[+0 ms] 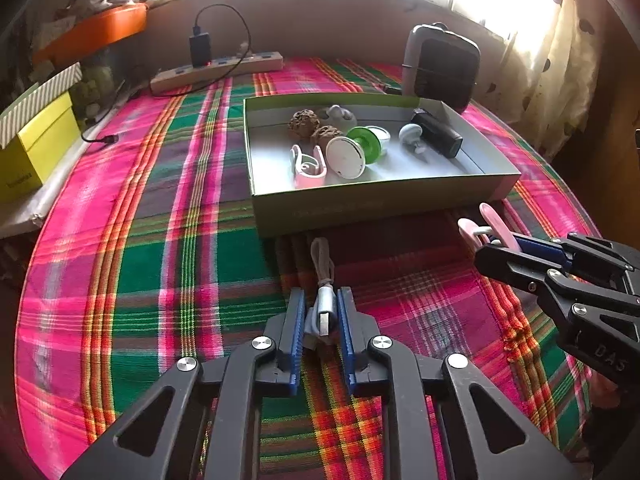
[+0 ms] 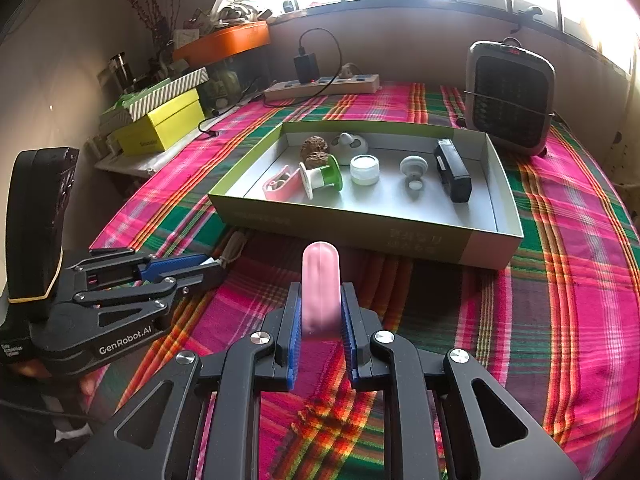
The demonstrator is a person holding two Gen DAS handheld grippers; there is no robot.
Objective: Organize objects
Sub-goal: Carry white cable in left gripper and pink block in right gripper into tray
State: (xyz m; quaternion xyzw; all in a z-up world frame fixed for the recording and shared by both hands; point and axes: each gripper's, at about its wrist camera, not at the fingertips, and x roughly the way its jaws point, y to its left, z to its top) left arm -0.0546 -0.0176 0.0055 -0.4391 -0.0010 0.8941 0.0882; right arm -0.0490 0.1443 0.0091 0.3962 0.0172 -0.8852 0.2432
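Gripping, left gripper (image 1: pixel 320 312): pads pinch a coiled cable (image 1: pixel 322 280)
Right gripper (image 2: pixel 320 312): clamped on a pink clip (image 2: pixel 320 280)
Box (image 1: pixel 360 204): just beyond both

Left gripper (image 1: pixel 322 312), right gripper (image 2: pixel 320 312) clamped.

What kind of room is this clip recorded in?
Probably a home living space: a table under a pink-and-green plaid cloth beneath a sunlit window, with a beige power strip, a small grey space heater and a dotted curtain.
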